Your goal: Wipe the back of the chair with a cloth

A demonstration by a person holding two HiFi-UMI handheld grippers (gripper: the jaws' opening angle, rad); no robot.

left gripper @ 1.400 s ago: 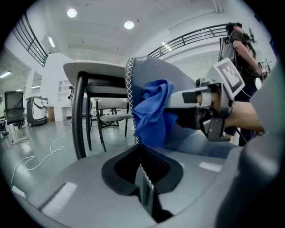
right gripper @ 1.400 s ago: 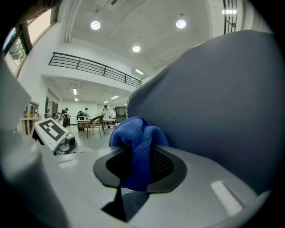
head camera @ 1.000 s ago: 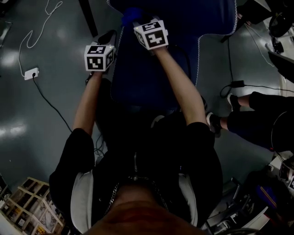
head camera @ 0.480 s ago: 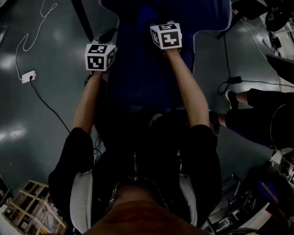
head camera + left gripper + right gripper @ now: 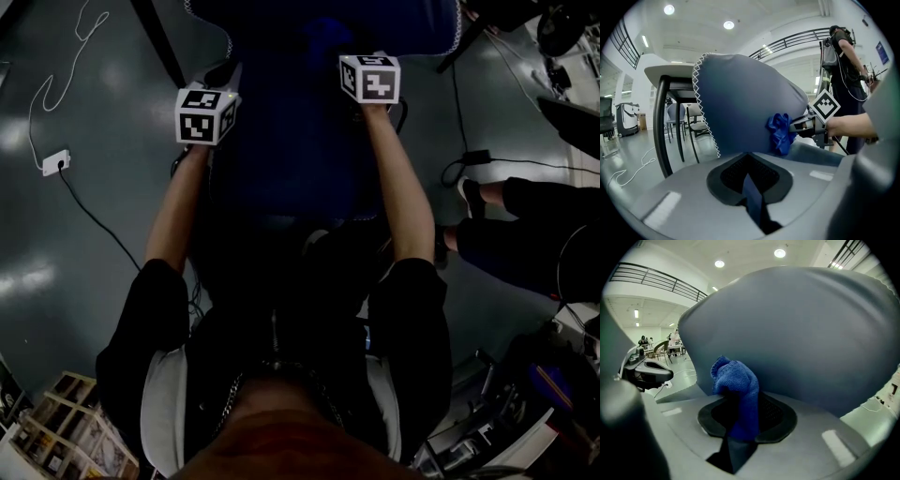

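Here the right gripper is clenched on a blue cloth, which stands up out of the jaws in a bunched wad at the lower middle of the right gripper view. The wad lies against the grey-blue chair back that fills most of that frame. From the left gripper view the same cloth sits right of centre, pressed to the lower right part of the chair back, with the right gripper's marker cube just beyond it and the person's forearm running off to the right edge.

The left gripper has its jaws together with nothing visible between them; it looks along the chair back's left side, where a white zigzag seam runs down the edge.

In the head view both marker cubes are near the top of the frame, the left one at the chair back's left edge and the right one over its upper middle. A white power socket with its cable lies on the grey floor at the left. Another person's legs show at the right edge.
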